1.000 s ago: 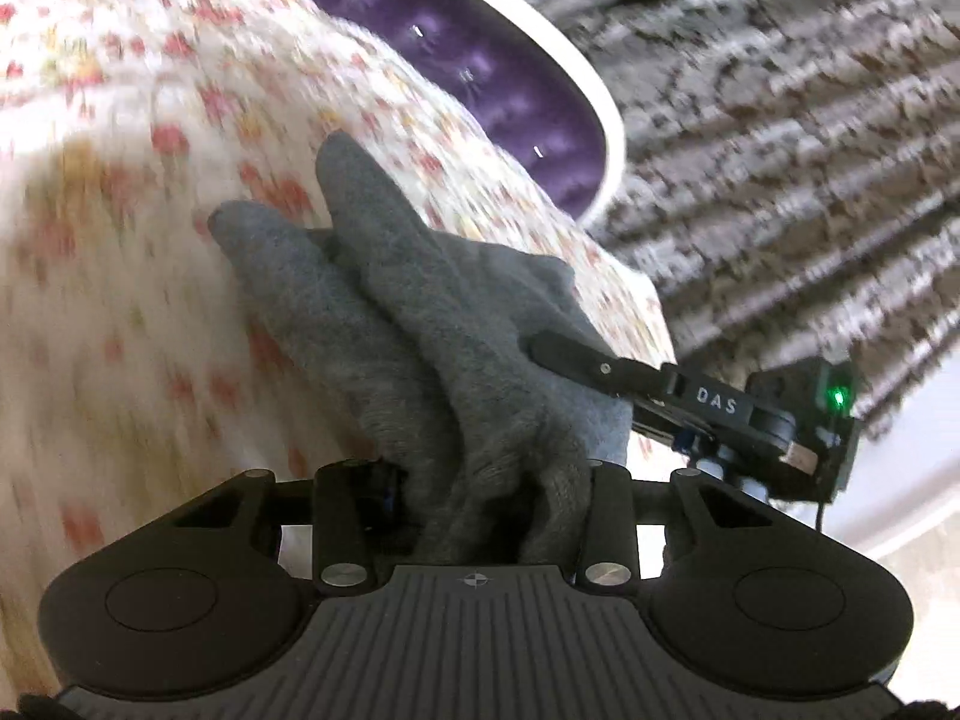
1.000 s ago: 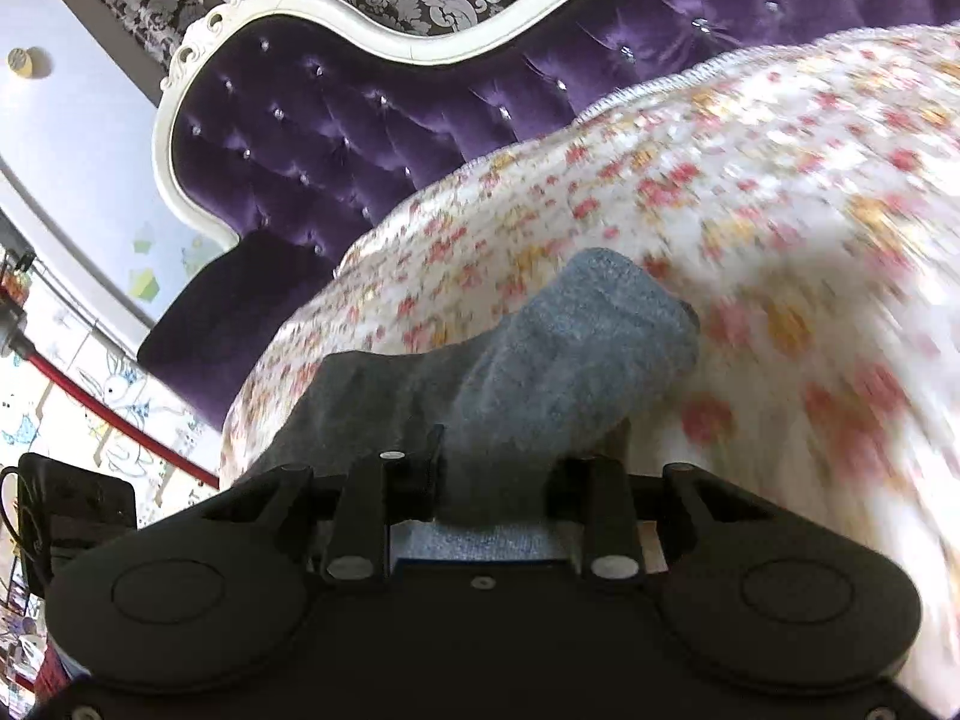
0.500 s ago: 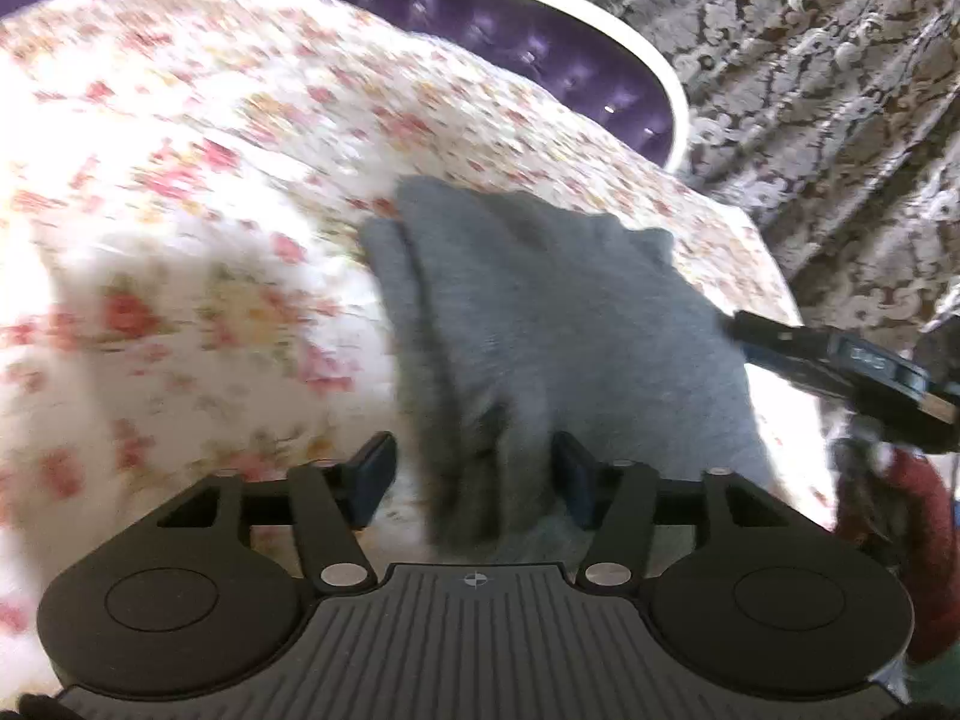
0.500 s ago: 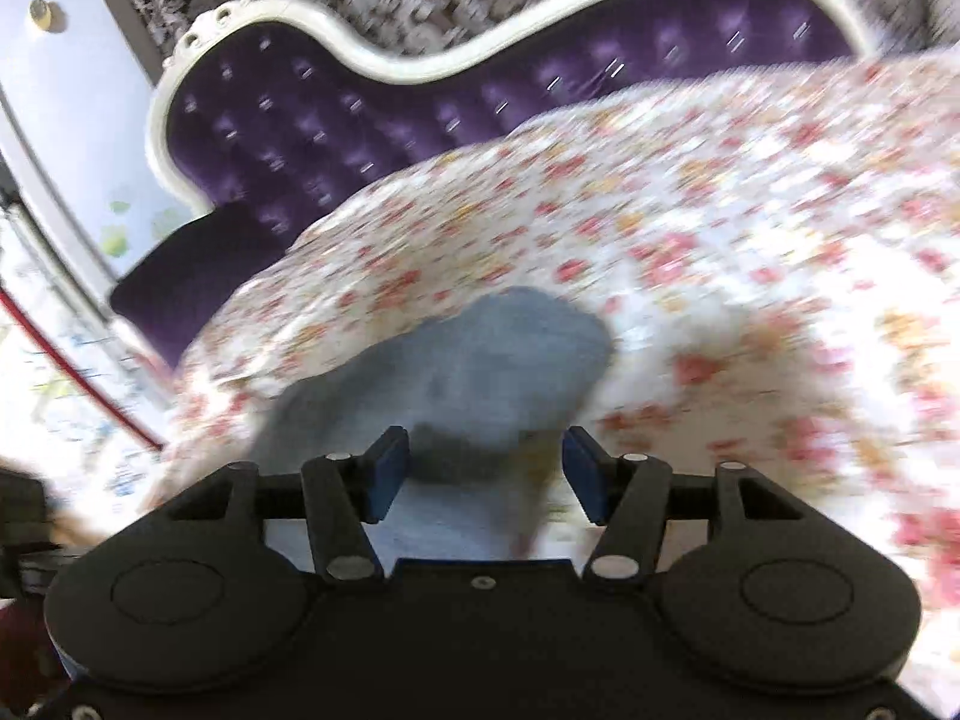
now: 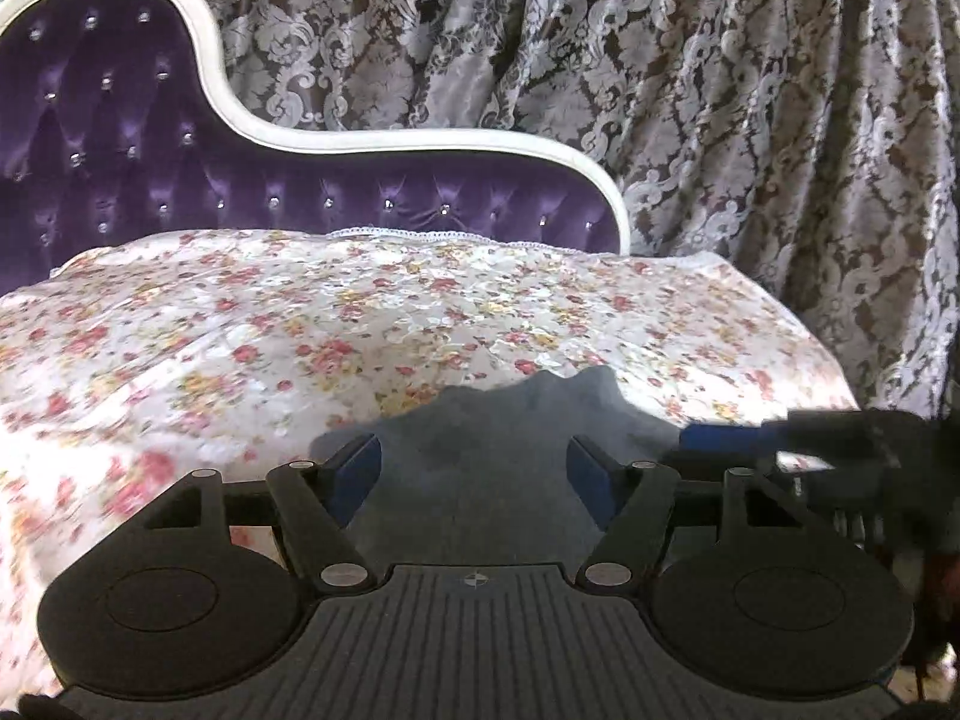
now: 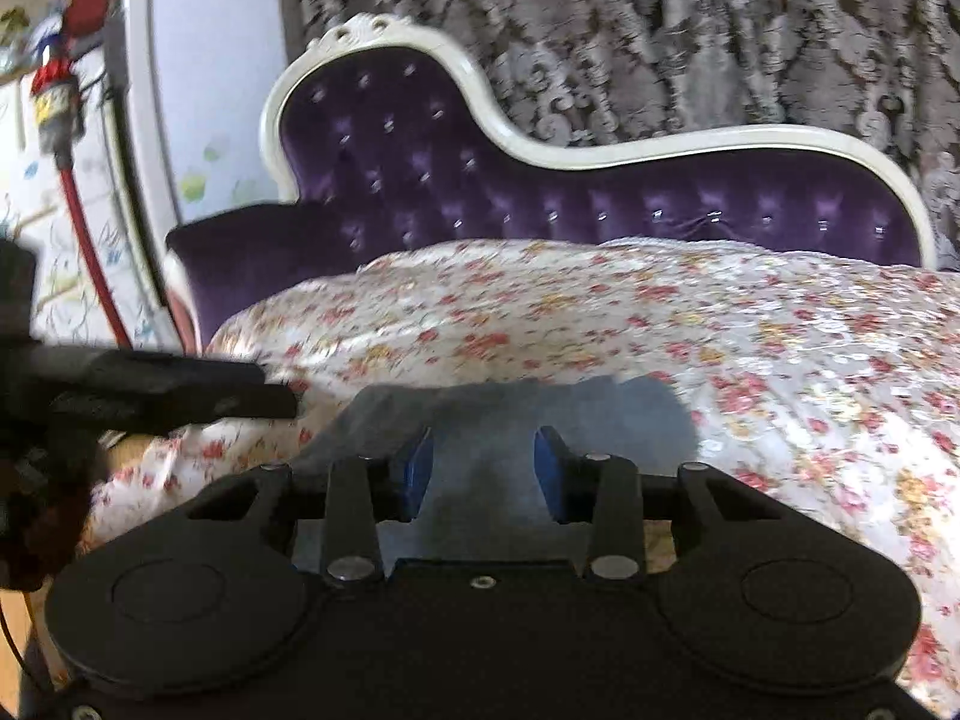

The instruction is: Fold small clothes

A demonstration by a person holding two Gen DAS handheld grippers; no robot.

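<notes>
A small grey garment [image 5: 516, 408] lies flat on the floral sheet [image 5: 300, 348], close in front of both grippers. My left gripper [image 5: 474, 459] hovers over its near edge. Its jaws are opening, and the cloth shows between the blue pads without being pinched. My right gripper [image 6: 483, 453] stands over the same grey garment [image 6: 630, 414]. Its jaws are closing, with cloth in the gap but both pads clear of it. Each gripper reaches into the other's view: a right finger [image 5: 744, 435] comes in from the right, a left finger [image 6: 180, 387] from the left.
The sheet covers a purple tufted chaise with a white frame [image 5: 420, 141], backed by a patterned grey curtain [image 5: 750, 120]. In the right wrist view a pale wall and a red cable [image 6: 84, 222] stand at the left, past the chaise's end [image 6: 228, 252].
Both grippers released the bunched grey garment and drew back. It now lies flat on the sheet, and both views rolled level, showing the chaise back and curtain.
</notes>
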